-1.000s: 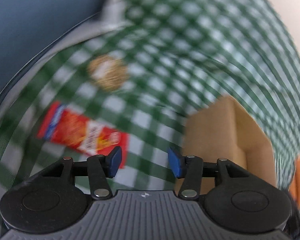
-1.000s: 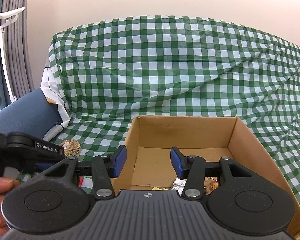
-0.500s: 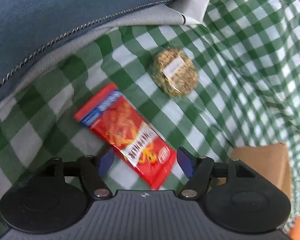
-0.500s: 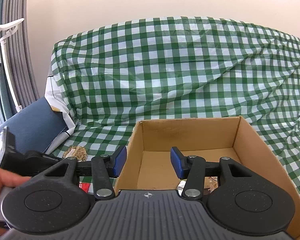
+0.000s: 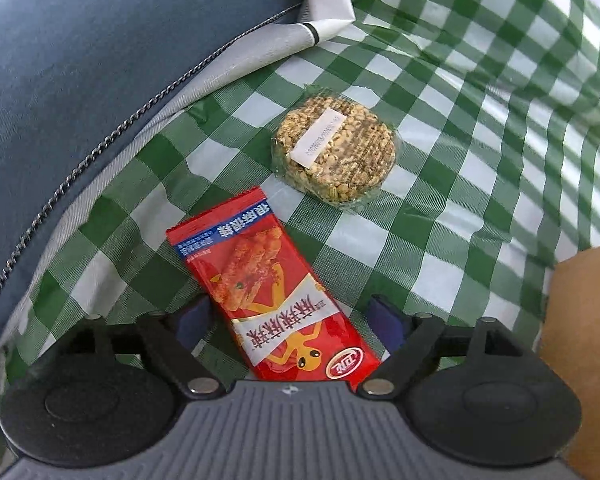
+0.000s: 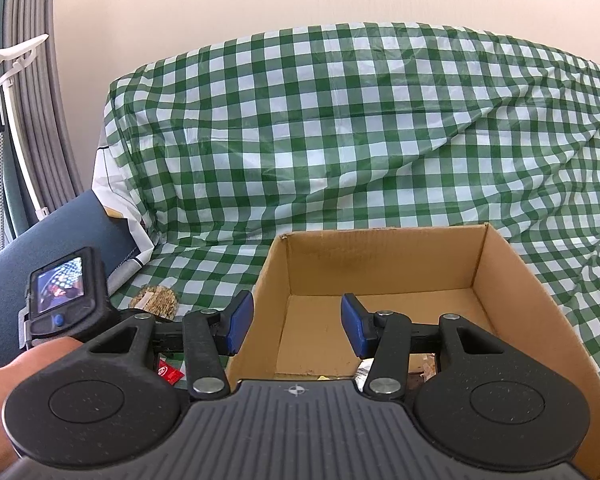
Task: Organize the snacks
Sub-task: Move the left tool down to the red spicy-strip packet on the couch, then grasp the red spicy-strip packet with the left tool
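The red snack packet (image 5: 272, 304) lies flat on the green checked cloth (image 5: 460, 184), to the left of the cardboard box (image 6: 500, 280), which serves as the landmark here. Its long axis runs on a slant, from a far end that leans away from the box to a near end with the round logo that slips under the body of the left tool (image 5: 288, 326). That tool points steeply down at it, released; its jaws have just been opening, and the packet's near half sits between the two blue pads, neither pad pressing on it. The packet is skewed to the line between the pads, so I judge a closing squeeze would catch it across its width, somewhat off square.

A round grain cake in clear wrap (image 5: 336, 154) rests just beyond the packet's far end, farther from the box's near corner, apart from the packet.

The right tool (image 6: 296, 326) hangs over the box's near wall, jaws parted with nothing between them, aimed into the box, where some wrappers lie on the floor. The left hand (image 6: 4, 392) is plainly the nearer to the packet; the box lies to its right.
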{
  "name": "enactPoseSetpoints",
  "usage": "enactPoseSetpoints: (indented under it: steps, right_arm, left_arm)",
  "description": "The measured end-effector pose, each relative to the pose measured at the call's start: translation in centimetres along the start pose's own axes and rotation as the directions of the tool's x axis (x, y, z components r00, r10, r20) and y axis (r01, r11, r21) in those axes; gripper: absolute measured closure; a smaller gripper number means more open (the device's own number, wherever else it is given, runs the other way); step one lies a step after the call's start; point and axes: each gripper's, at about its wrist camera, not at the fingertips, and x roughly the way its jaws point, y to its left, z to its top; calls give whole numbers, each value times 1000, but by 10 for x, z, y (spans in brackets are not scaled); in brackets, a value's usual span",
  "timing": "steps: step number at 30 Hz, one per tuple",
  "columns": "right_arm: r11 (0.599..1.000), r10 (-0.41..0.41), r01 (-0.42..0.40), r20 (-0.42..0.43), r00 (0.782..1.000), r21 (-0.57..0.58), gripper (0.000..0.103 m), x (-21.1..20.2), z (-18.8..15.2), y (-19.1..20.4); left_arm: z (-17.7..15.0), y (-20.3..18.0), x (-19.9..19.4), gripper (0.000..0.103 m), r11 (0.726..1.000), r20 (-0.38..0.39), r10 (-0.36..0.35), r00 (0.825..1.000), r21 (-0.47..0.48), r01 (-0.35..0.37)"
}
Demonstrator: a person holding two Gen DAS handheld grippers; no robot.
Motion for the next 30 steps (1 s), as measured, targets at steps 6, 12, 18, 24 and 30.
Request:
enactPoseSetpoints:
  steps: [6, 12, 18, 24, 30]
  right_arm:
    - [1000, 1, -1, -11, 1000, -7, 52, 9, 1, 7]
    - [999, -11, 10, -17, 1000, -42, 52, 14, -2, 19]
    - [997, -6, 4, -19, 1000, -72, 52, 13, -4, 31]
    - [993, 2, -5, -21, 1000, -114, 52, 17, -7, 46]
    - [994, 9, -8, 8, 1000, -105, 50, 18, -5, 50]
  left_arm:
    - [0, 9, -6, 44, 997, -2, -14, 1000, 70, 14]
    - [0, 34, -13, 49, 982, -69, -37, 997, 182, 49]
    - [4, 62, -41, 51, 948, -84, -128, 988, 283, 147]
    - [-11, 64, -19, 50, 903, -250, -177, 952, 344, 258]
    - [-19, 51, -17, 44, 865, -218, -127, 968, 453, 216]
